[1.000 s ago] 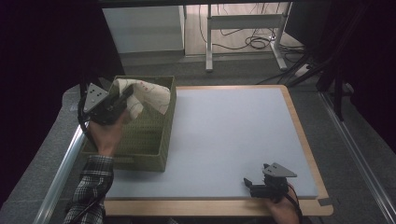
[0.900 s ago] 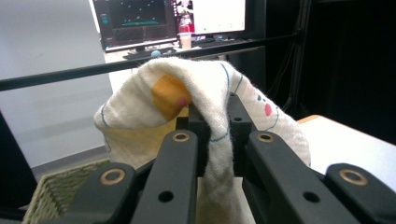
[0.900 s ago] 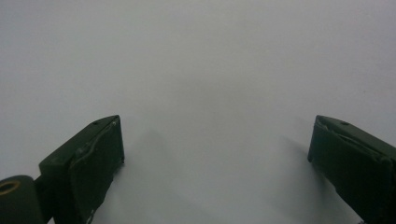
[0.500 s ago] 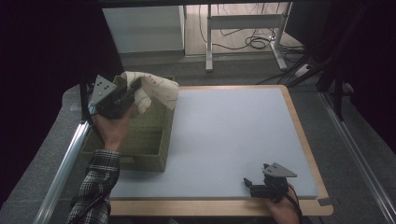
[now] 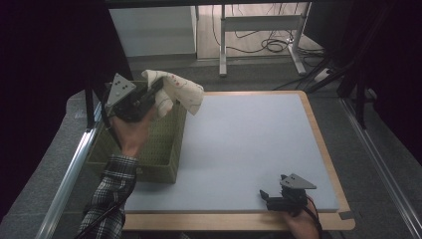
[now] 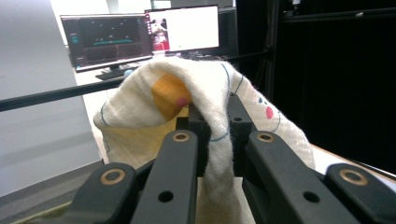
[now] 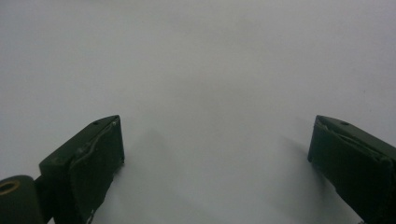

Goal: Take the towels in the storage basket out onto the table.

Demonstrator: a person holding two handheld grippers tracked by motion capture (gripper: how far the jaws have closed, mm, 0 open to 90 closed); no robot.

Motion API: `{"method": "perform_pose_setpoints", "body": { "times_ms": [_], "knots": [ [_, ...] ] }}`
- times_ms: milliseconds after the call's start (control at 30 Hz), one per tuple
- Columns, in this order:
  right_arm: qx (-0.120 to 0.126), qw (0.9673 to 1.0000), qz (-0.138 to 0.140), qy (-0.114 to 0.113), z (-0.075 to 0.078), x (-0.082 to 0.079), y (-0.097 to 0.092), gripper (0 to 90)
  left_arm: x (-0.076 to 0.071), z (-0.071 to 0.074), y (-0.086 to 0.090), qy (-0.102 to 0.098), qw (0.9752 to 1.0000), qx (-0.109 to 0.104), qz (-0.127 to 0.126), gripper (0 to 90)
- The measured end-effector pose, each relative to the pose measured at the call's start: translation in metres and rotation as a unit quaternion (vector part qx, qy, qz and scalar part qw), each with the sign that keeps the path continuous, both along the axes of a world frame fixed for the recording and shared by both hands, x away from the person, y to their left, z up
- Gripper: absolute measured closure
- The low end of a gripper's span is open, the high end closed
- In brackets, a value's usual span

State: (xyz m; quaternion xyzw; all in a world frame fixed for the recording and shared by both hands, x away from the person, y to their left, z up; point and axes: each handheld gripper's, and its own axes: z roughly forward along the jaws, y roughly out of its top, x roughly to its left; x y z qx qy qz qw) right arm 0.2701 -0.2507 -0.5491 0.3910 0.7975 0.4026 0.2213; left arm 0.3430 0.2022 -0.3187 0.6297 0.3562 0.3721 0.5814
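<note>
Since a second ago my left gripper has lifted the cloth clear above the basket, jaws clamped on it. Right gripper rests wide. Next: carry to the mat.

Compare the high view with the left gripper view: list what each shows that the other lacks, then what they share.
High view alone: the green perforated basket, the pale blue mat on the wooden table, and the right gripper resting open at the near edge. Left gripper view alone: two lit computer monitors behind, and an orange patch on the cloth. Shared: the cream printed cloth pinched in the shut left gripper.
</note>
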Motion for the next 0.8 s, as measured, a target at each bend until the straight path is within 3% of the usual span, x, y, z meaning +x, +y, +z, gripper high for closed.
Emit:
{"method": "perform_pose_setpoints", "body": {
  "times_ms": [333, 800],
  "knots": [
    [0.001, 1.0, -0.001, 0.002, 0.0, 0.0, 0.0, 3.7, 0.006, 0.005, -0.032, -0.004, 0.9995, 0.005, -0.03, 85.2],
    [0.001, 1.0, -0.001, 0.002, 0.0, 0.0, 0.0, 3.7, 0.015, -0.005, -0.073, 0.007, 0.9977, 0.0, -0.068, 85.2]
  ]
}}
